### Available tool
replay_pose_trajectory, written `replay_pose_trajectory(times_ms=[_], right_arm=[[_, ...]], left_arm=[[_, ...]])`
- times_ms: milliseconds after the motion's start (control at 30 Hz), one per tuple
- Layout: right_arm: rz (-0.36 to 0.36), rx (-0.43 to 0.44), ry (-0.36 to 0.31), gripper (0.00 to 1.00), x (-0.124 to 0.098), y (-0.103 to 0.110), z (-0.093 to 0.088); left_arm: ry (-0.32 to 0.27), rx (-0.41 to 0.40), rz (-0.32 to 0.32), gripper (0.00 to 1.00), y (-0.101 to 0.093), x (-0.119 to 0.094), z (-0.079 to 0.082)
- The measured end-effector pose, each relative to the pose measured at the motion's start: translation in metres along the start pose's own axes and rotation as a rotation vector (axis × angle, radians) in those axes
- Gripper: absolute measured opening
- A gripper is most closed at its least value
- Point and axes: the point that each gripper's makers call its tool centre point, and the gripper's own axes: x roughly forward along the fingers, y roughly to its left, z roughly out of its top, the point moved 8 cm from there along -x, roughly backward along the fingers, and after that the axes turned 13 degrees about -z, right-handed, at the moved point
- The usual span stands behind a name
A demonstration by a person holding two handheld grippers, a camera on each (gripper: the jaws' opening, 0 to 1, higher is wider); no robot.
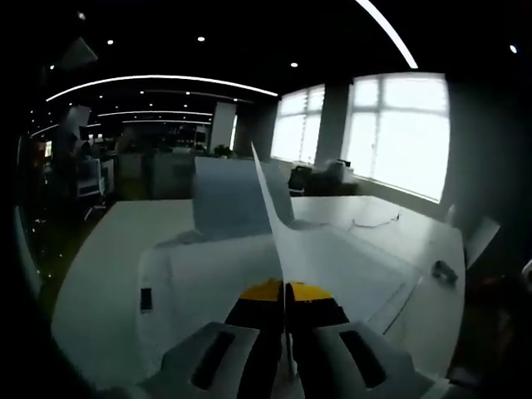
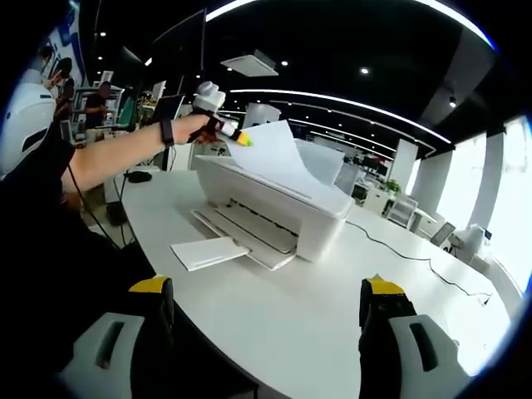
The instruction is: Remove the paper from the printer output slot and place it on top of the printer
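Paper sheet [image 2: 278,154] pinched edge-on in my left gripper [image 1: 285,293], held above printer [image 2: 274,208] top, not laid down yet. Second sheet [image 2: 208,252] on output tray, likely still to fetch. My right gripper [image 2: 266,312] wide apart, holding nothing, over table [image 2: 316,332].

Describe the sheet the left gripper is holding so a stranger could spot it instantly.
Start at the white boxy printer on the big white table. Above its top, the left gripper pinches a white paper sheet at one edge. Unlike the white paper stack lying flat on the table beside the tray, this sheet is lifted.
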Motion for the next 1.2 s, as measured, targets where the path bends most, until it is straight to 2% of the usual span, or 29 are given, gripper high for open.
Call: replay_pose_trajectory(times_ms=[467,1200], right_arm=[[-0.001,-0.002,-0.002,0.87,0.0,-0.001,0.0],[0.002,-0.007,0.001,0.87,0.001,0.0,-0.001]], left_arm=[[0.004,0.007,0.0,0.05,-0.002,0.004,-0.003],[-0.025,-0.026,0.008,0.06,0.002,0.001,-0.011]])
